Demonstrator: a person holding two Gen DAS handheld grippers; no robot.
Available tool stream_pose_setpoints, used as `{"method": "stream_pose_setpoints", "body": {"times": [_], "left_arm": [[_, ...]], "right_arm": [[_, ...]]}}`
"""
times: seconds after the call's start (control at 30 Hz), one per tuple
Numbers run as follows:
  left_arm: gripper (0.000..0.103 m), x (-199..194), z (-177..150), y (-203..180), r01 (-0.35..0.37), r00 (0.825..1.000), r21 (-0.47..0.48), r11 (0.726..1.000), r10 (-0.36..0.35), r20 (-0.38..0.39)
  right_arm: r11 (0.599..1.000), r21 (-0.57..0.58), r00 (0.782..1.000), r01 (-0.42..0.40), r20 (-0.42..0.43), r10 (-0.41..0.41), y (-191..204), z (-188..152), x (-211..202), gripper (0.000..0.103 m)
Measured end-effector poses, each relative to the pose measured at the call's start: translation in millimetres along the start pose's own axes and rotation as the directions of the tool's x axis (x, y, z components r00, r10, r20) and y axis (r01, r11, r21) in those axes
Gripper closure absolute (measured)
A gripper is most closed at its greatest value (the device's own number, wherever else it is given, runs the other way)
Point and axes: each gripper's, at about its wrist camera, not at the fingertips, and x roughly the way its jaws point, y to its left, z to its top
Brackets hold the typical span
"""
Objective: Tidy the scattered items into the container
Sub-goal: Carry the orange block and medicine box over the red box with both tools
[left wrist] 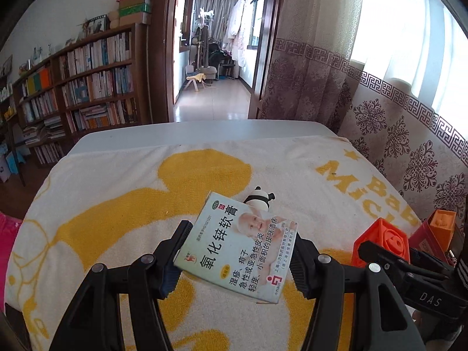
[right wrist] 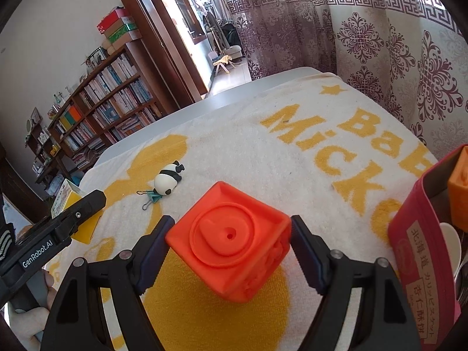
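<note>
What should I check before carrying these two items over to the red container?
1. Left tool grips the ointment box: ok, clamped and lifted off the towel.
2. Right tool grips the orange cube: ok, both pads touch its sides.
3. Red container open: ok, an orange block already sits inside.
4. Room inside for both items: cannot tell, mostly out of frame.
5. Tools clear of each other: ok, apart.
6. Items left: not ok, panda figure and green binder clip remain on the towel.
</note>
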Motion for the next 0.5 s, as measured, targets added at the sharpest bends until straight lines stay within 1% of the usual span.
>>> {"method": "stream_pose_setpoints", "body": {"times": [0.2,0.37,0.5], "left_arm": [[0.041,-25.2,-19.6,-6.8,0.002,1.0,-0.003,1.0,-0.002,0.013],[0.041,-36.3,-31.4,-6.8,-0.008,1.0,-0.013,1.0,0.008,0.012],[0.04,-44.7,-35.9,-13.8,-0.006,1.0,-0.005,1.0,0.006,0.023]], "right_arm": [[1.0,0.006,0.999,-0.007,0.047,0.006,0.3,0.4,-18.4,0.021],[1.0,0.005,0.997,-0.019,0.075,0.019,-2.1,-5.9,-42.8,0.021],[1.0,0.002,0.995,-0.019,0.097,0.019,-7.8,-12.5,-66.4,0.021]]}}
